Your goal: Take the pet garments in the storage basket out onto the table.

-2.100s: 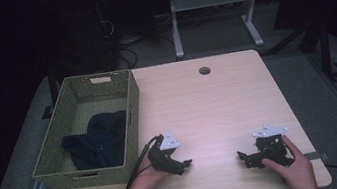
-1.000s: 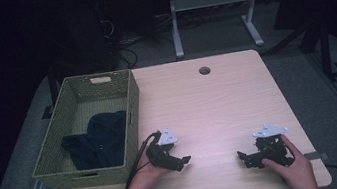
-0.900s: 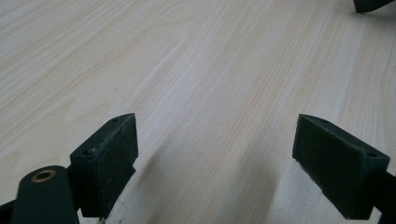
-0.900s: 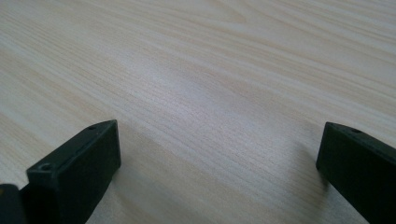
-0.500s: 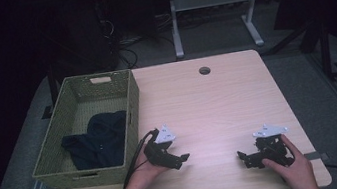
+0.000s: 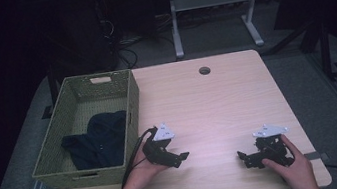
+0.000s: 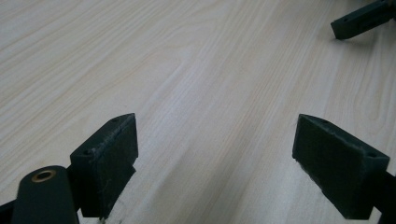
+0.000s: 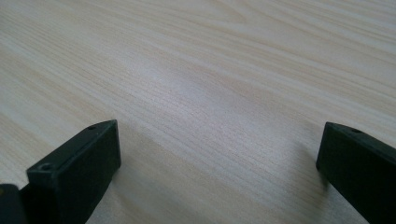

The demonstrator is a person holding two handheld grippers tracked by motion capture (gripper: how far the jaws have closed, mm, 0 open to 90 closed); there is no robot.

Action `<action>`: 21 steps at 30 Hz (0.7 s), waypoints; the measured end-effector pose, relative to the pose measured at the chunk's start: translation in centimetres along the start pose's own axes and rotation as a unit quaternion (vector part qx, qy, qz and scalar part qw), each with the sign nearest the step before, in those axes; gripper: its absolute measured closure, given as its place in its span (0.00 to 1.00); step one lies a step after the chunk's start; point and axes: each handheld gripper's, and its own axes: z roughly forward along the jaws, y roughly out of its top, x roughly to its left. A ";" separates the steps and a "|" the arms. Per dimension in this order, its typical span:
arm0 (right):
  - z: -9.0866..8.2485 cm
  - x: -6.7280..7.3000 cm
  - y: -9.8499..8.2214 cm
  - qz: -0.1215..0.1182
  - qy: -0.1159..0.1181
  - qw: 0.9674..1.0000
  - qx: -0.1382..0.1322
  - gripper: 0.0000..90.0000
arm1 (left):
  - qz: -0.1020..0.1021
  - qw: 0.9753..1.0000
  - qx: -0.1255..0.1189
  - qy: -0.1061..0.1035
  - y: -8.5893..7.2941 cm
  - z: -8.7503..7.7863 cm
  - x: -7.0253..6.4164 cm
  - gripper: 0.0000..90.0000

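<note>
My left gripper (image 6: 178,157) spread, empty, lower centre | right gripper (image 6: 246,157) spread, empty, lower right | dark cloth (image 6: 97,138) in the green basket (image 6: 59,122), left | likely next: lift left over the rim, descend plumb.

place: lab or test workroom | dark room, grey carpet floor (image 6: 298,29) | pale wood desk (image 6: 218,102) with cable hole (image 6: 204,70) ahead of both grippers | white desk frame (image 6: 213,2) and cables (image 6: 124,50) beyond it
</note>
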 end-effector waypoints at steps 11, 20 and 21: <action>0.0 0.0 0.0 0.000 0.000 1.000 0.000 0.00 | 0.002 1.000 0.002 0.001 0.6 -0.6 -0.1 0.15; 0.0 0.0 0.0 -0.001 0.001 1.000 0.000 0.00 | -0.002 1.000 -0.003 -0.001 1.4 -1.4 -0.1 0.16; 0.0 0.0 0.0 -0.002 0.001 1.000 0.000 0.00 | 0.000 1.000 -0.002 -0.002 1.5 -1.5 -0.1 0.16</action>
